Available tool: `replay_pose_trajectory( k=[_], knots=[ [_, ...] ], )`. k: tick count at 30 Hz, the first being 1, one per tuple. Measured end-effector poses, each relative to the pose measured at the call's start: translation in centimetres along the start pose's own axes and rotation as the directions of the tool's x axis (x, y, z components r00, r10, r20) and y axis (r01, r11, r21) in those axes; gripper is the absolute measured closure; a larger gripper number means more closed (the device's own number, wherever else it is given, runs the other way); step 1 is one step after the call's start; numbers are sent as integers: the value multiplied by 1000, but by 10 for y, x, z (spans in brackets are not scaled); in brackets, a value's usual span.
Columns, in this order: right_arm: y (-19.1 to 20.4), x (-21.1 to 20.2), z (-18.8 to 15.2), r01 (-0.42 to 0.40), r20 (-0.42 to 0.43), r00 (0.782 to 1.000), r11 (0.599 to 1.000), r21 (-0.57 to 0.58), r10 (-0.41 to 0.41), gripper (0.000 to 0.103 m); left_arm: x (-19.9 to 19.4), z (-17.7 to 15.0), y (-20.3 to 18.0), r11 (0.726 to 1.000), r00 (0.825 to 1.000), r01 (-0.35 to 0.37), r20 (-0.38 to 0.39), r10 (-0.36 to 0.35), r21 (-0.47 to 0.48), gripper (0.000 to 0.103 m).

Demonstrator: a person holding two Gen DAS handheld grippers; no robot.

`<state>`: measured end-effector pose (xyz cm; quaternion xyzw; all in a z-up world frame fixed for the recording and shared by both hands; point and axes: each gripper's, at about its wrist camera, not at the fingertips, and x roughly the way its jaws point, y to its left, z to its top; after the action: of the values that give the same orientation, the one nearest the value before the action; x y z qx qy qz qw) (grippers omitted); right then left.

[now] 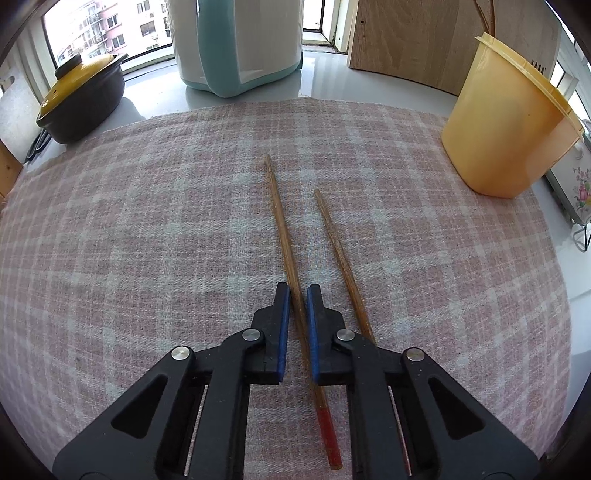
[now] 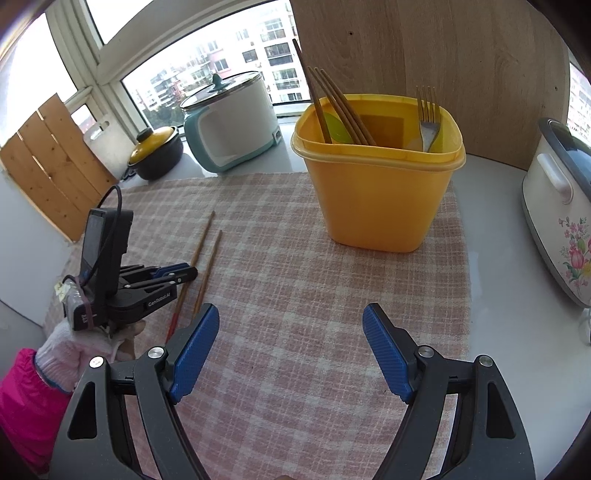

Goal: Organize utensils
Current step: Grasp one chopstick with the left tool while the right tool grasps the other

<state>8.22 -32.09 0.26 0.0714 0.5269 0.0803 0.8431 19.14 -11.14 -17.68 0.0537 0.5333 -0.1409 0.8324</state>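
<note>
Left gripper (image 1: 297,291) clamps tight on the red-tipped chopstick (image 1: 284,236) lying on the checked cloth (image 1: 147,221) (its twin, the second chopstick (image 1: 340,258), lies just beside). Right gripper (image 2: 290,321) hangs wide open, empty, near the yellow holder (image 2: 380,195).

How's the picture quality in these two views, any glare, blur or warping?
Left wrist view: sharp, daylit, fisheye-bowed cloth, blown-out window. Right wrist view: sharp, yellow tub clear, window washed out, edges curved and dark.
</note>
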Motion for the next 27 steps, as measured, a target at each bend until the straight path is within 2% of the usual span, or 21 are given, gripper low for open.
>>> replay_pose_trajectory(
  k=[6, 14, 21, 22, 24, 27],
  knots=[
    [16, 24, 8, -55, -52, 997, 998, 6, 55, 23, -5, -8, 21, 999, 1000, 7, 3, -7, -36, 98],
    [56, 69, 20, -108, -139, 985, 993, -39, 101, 25, -17, -27, 50, 997, 1000, 9, 6, -9, -82, 98],
    [83, 114, 24, -111, -249, 964, 993, -46, 96, 48, -26, -40, 68, 994, 1000, 12, 1, -12, -108, 98],
    [85, 120, 24, -109, -266, 959, 993, -40, 95, 55, -26, -41, 72, 993, 1000, 25, -3, -25, -114, 98],
    [88, 131, 26, -100, -297, 951, 995, -29, 88, 61, -27, -42, 77, 991, 998, 54, -11, -56, -121, 98],
    [94, 144, 29, -78, -323, 944, 997, -22, 67, 62, -27, -39, 83, 988, 998, 64, -18, -67, -138, 98]
  ],
)
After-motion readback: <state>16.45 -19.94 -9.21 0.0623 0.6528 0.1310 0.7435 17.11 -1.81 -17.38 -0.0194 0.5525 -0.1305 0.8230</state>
